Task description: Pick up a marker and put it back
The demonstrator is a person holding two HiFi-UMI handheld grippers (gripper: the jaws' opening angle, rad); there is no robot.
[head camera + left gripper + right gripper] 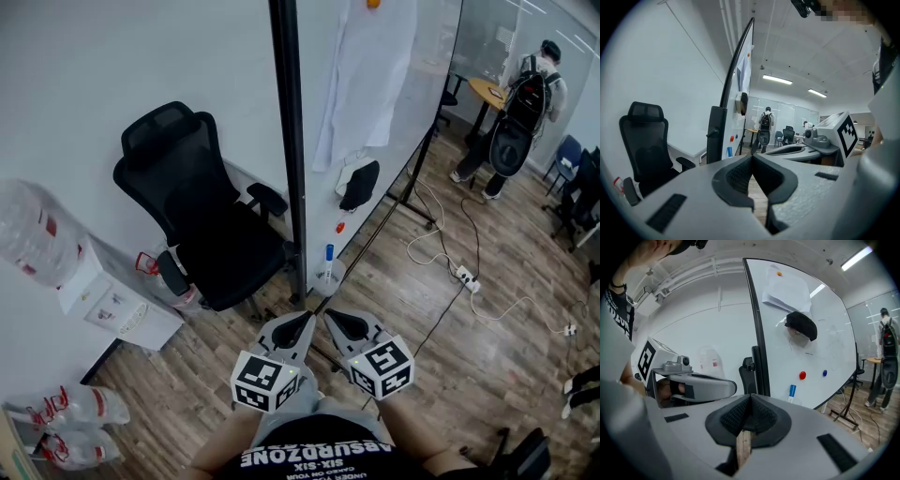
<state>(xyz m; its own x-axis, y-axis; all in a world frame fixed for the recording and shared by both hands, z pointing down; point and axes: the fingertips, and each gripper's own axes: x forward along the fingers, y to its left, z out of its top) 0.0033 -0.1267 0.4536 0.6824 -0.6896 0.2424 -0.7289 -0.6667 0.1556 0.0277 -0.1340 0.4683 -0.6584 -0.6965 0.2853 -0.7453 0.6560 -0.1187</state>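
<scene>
1. Whiteboard on a dark stand, upright on the wooden floor, with white paper sheets hung near its top.
2. Black office chair just left of the board's edge post, close to the white wall.
3. Person with a backpack far off at upper right, beside a round table.
4. Left gripper low in the head view, jaws pressed together tip to tip, nothing between them.
5. Right gripper just beside it, jaws likewise closed, empty.
6. Black eraser stuck on the board's face.
7. Marker with a blue cap, upright near the board's lower edge, well apart from both grippers.
8. Red magnet just above the marker.
</scene>
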